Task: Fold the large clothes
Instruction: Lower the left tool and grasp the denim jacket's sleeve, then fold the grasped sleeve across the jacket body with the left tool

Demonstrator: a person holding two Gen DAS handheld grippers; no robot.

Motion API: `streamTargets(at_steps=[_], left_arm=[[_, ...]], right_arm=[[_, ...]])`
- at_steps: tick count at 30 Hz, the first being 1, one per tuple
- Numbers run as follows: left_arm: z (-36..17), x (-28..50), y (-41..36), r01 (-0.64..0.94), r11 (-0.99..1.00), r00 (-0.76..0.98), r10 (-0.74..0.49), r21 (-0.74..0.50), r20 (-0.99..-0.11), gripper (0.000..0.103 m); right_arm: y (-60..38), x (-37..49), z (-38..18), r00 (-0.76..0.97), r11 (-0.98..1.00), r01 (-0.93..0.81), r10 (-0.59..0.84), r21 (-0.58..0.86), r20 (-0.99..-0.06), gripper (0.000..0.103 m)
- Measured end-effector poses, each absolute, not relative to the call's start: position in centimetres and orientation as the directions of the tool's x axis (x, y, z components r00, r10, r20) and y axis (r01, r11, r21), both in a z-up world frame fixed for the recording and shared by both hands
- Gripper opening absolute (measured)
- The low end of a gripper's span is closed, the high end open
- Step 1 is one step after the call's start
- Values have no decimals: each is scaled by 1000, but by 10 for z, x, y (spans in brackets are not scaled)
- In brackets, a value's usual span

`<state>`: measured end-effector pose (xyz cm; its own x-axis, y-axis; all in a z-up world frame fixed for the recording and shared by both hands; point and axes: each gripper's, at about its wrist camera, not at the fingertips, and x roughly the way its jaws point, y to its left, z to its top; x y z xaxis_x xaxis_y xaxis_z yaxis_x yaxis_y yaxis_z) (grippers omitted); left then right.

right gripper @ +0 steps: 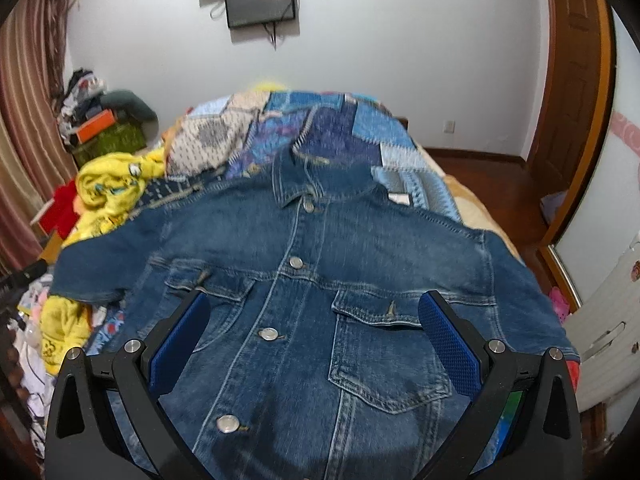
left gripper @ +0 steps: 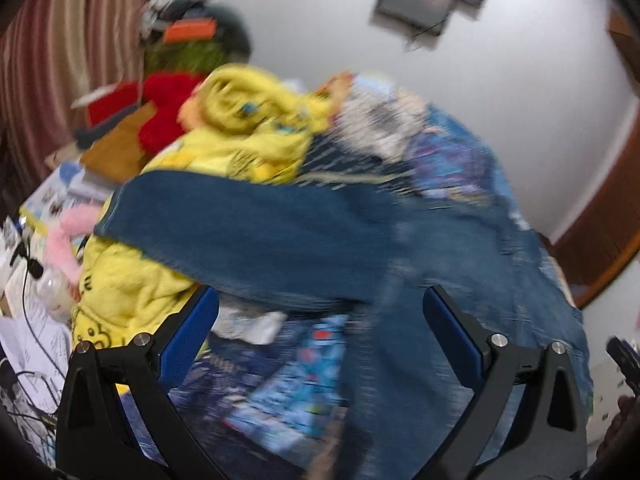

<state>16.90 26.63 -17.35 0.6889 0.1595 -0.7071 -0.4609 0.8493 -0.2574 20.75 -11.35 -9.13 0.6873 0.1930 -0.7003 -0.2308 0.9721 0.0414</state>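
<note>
From where I steer, my left tool (left gripper: 320, 336) hangs released, its blue pads spread wide and gripping nothing. Its view is smeared with motion blur. Just ahead of it the left sleeve (left gripper: 224, 224) of the denim jacket (right gripper: 320, 300) runs crosswise, cuff end toward the left, draped over a heap of yellow fleece (left gripper: 132, 284). That sleeve lies nearest this tool, slightly beyond and above the fingertips, so I judge the left side should take it.

Moving rightward, the jacket lies face up on the bed, buttoned front showing, spread over a patchwork quilt (right gripper: 340, 132). Its long axis runs away from me: hem closest, collar (right gripper: 296, 184) farthest, toward the wall with the dark screen (right gripper: 260, 0). The row of metal buttons (right gripper: 268, 334) marks that centre line (it leans a little leftward in this lens).

My right tool (right gripper: 314, 332) is also released, hovering above the lower chest with one pad near each breast pocket, touching nothing that I can tell. The right sleeve (right gripper: 532, 292) falls off toward the bed's right edge, beside this tool, so the right side is nearer to it. I judge that folding starts by bringing each sleeve inward across that button line.
</note>
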Motion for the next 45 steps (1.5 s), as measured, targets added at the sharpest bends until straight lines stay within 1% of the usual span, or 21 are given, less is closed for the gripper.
streamTargets(at_steps=[2, 4, 8, 12, 14, 17, 18, 19, 20, 22, 23, 25, 26, 29, 33, 36, 39, 41, 44, 45], left_arm=[[-193, 174, 291, -475, 839, 653, 132, -267, -745, 103], [-218, 183, 316, -490, 817, 617, 81, -303, -783, 103], [-256, 189, 352, -522, 749, 595, -23, -408, -803, 102], [-292, 195, 384, -546, 647, 609, -130, -532, -782, 88], [-304, 199, 394, -545, 602, 628, -167, -583, -760, 85], [-315, 209, 407, -553, 567, 634, -187, -610, -750, 74], [-317, 211, 409, -559, 560, 634, -186, -611, -751, 65], [-316, 212, 411, -571, 563, 628, -171, -598, -759, 51], [-316, 215, 413, -604, 576, 601, -125, -551, -789, 46], [-311, 216, 413, -622, 602, 579, -76, -500, -812, 32], [-306, 216, 409, -628, 619, 571, -43, -471, -820, 30], [-292, 216, 400, -630, 673, 548, 34, -387, -836, 21], [-283, 216, 393, -628, 701, 538, 77, -339, -839, 20], [-258, 214, 378, -614, 751, 538, 171, -245, -826, 14], [-212, 218, 365, -571, 799, 610, 260, -188, -749, 13], [-175, 229, 352, -526, 832, 658, 265, -179, -705, 11], [-145, 248, 330, -457, 873, 711, 243, -171, -660, 10], [-127, 265, 308, -398, 901, 747, 210, -171, -631, 10], [-109, 291, 265, -284, 940, 789, 117, -189, -603, 9], [-107, 299, 248, -251, 951, 794, 94, -183, -601, 8]], right_arm=[[-112, 213, -97, 679, 974, -225, 176, 26, -713, 103], [-110, 219, -103, 670, 976, -216, 160, 16, -725, 103], [-109, 231, -114, 652, 979, -204, 135, -1, -746, 103], [-105, 240, -121, 633, 980, -199, 119, -11, -765, 103], [-103, 243, -123, 629, 980, -200, 115, -18, -769, 103], [-101, 245, -125, 624, 979, -204, 110, -26, -774, 103], [-101, 245, -125, 623, 978, -206, 108, -29, -775, 103], [-100, 246, -125, 622, 978, -207, 107, -31, -775, 103], [-100, 246, -125, 622, 978, -207, 106, -32, -776, 103], [-100, 245, -124, 624, 978, -207, 103, -37, -774, 103], [-100, 245, -123, 627, 978, -206, 100, -41, -772, 103], [-99, 244, -121, 634, 978, -204, 94, -49, -768, 103], [-99, 243, -119, 637, 978, -205, 94, -50, -765, 103], [-102, 240, -114, 645, 978, -206, 104, -42, -757, 103], [-107, 234, -106, 664, 978, -204, 117, -29, -738, 103], [-113, 231, -100, 678, 980, -199, 130, -10, -724, 103], [-120, 227, -94, 690, 981, -193, 148, 17, -708, 103], [-124, 224, -90, 699, 981, -193, 161, 33, -697, 103], [-131, 223, -85, 706, 981, -188, 174, 55, -686, 103], [-134, 221, -83, 711, 980, -187, 180, 65, -680, 103]])
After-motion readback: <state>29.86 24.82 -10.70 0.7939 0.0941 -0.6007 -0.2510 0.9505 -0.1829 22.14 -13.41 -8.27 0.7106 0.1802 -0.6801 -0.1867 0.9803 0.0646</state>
